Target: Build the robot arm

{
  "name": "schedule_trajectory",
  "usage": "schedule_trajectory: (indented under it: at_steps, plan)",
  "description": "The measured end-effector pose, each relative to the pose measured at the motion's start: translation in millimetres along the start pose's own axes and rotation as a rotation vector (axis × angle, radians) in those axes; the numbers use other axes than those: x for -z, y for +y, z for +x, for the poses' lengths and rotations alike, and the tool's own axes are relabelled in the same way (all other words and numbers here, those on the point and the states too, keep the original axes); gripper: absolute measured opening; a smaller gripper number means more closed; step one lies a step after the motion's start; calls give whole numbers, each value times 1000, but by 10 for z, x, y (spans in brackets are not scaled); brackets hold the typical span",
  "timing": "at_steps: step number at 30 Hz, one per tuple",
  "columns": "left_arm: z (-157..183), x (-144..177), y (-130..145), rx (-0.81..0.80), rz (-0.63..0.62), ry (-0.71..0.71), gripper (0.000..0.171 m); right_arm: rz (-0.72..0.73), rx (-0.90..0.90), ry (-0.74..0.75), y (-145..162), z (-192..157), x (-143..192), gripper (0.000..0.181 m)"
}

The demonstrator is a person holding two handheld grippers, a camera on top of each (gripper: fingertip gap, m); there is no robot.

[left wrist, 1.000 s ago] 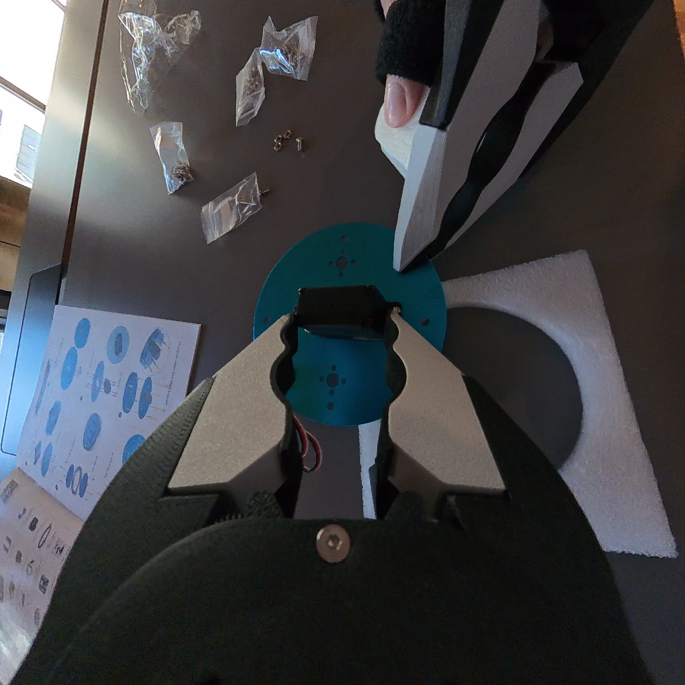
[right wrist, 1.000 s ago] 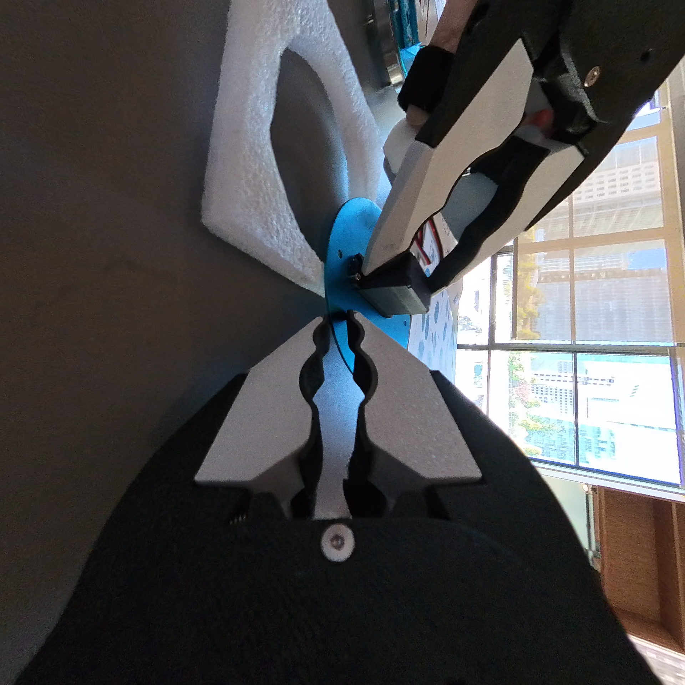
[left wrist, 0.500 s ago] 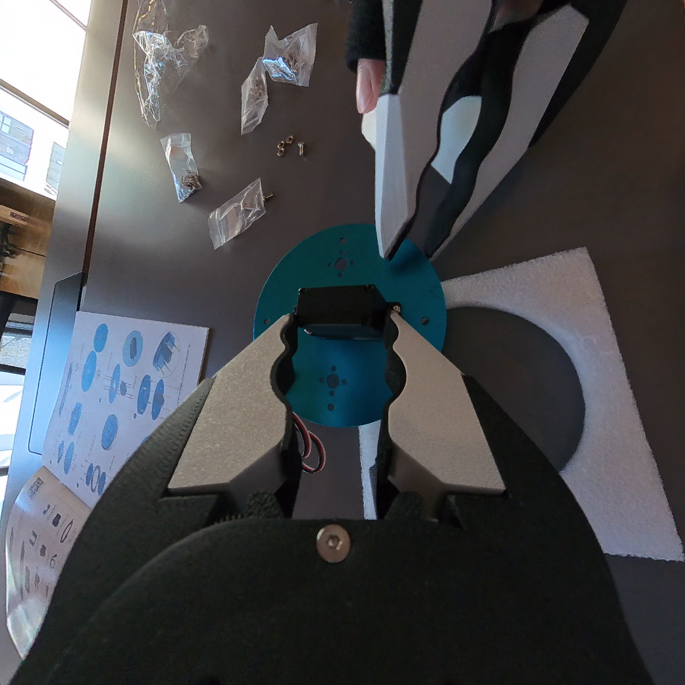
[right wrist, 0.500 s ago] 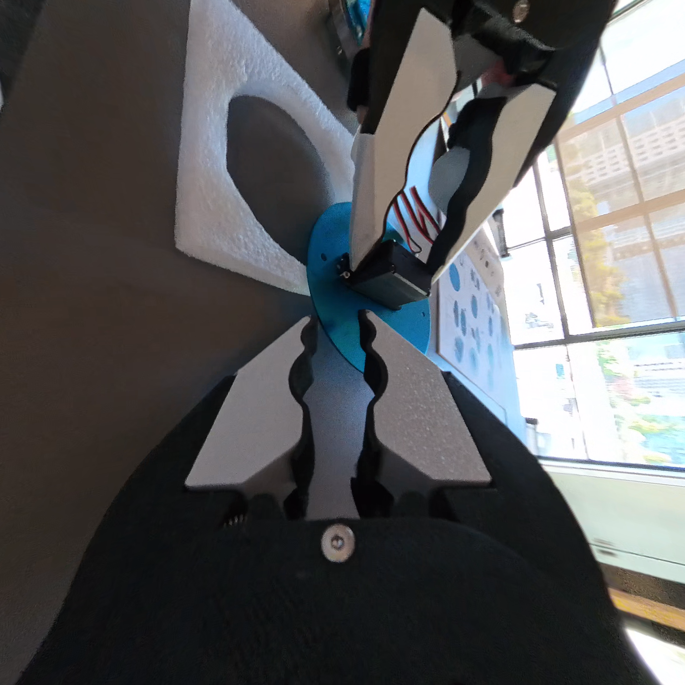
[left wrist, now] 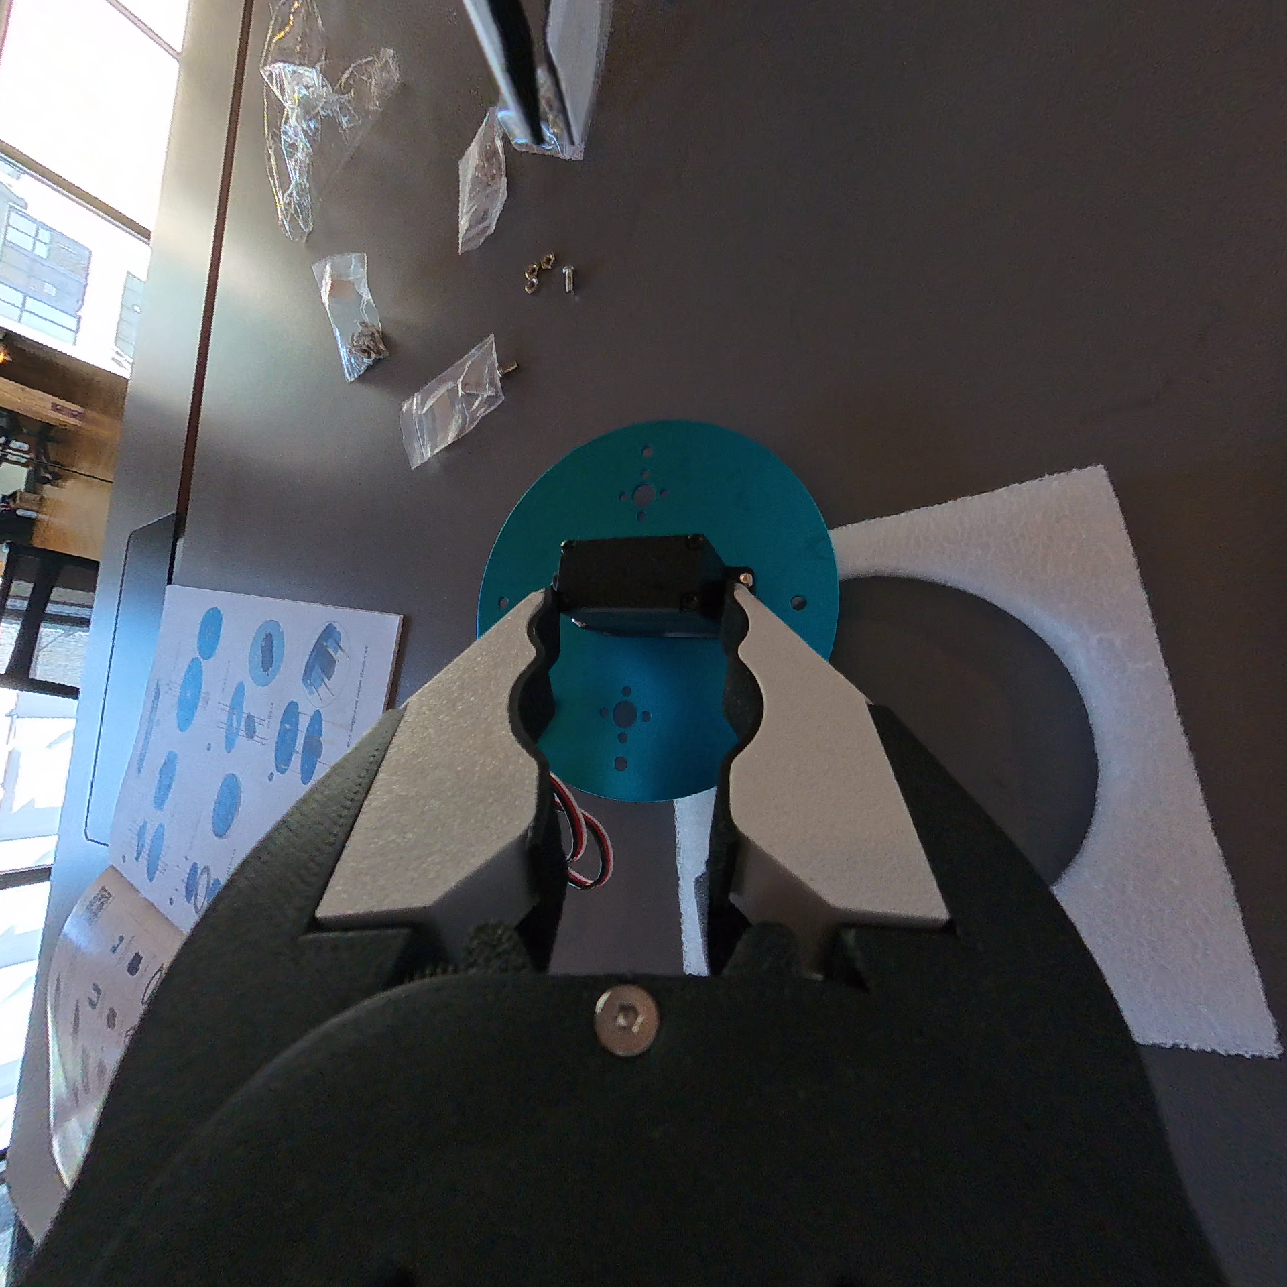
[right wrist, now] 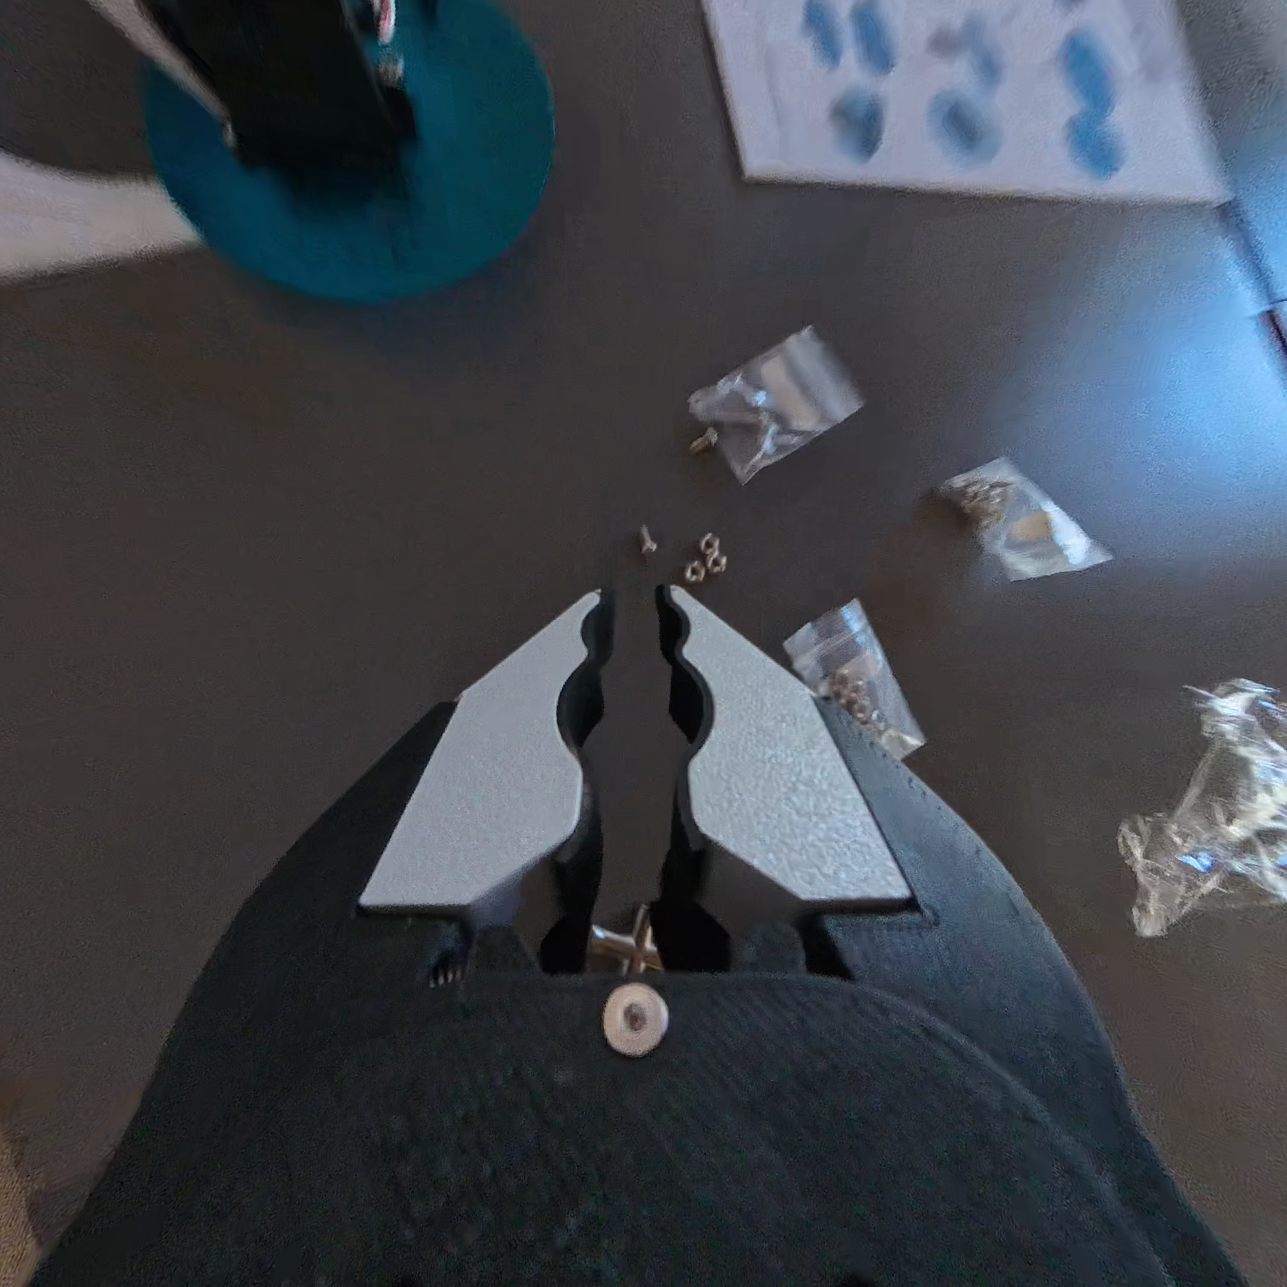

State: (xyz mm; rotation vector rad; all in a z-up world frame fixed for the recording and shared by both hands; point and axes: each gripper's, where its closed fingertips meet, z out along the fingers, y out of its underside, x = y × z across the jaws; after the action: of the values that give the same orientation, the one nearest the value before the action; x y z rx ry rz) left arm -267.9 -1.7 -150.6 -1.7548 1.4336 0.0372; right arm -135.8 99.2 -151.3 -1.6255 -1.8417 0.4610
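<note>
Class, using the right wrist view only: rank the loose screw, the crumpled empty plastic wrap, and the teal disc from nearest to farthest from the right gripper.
1. The loose screw, just ahead of the right gripper, slightly off its tips.
2. The crumpled plastic wrap, out to the right on the table.
3. The teal disc, far ahead on the left.

Before you lies a dark matte table point(left wrist: 975, 278). On it, near centre, rests a teal disc point(left wrist: 654, 752) pierced with holes; at its right, touching it, a white foam sheet point(left wrist: 1149, 801) with a round cut-out. At left lies a printed sheet point(left wrist: 230, 731) with blue figures. Farther off, left of centre, lie several clear plastic bags point(left wrist: 453, 411) of small hardware, with loose screws and nuts point(left wrist: 550, 275) just right of them.
</note>
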Motion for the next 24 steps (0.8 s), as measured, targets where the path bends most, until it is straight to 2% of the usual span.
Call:
schedule_trajectory:
  at_steps: [4,7,13,24]
  plan:
    - [0,4,3,4,1,-4,47,-87,26,-33,161,107,-192,11]
    - [1,6,5,0,-2,-8,47,-103,-23,-38,181,175,-313,12]
    - [0,1,0,1,-7,-5,47,-58,-220,-115,150,216,-384,11]
    - [-1,-1,-2,8,-4,0,47,-56,-220,-133,111,172,-404,10]
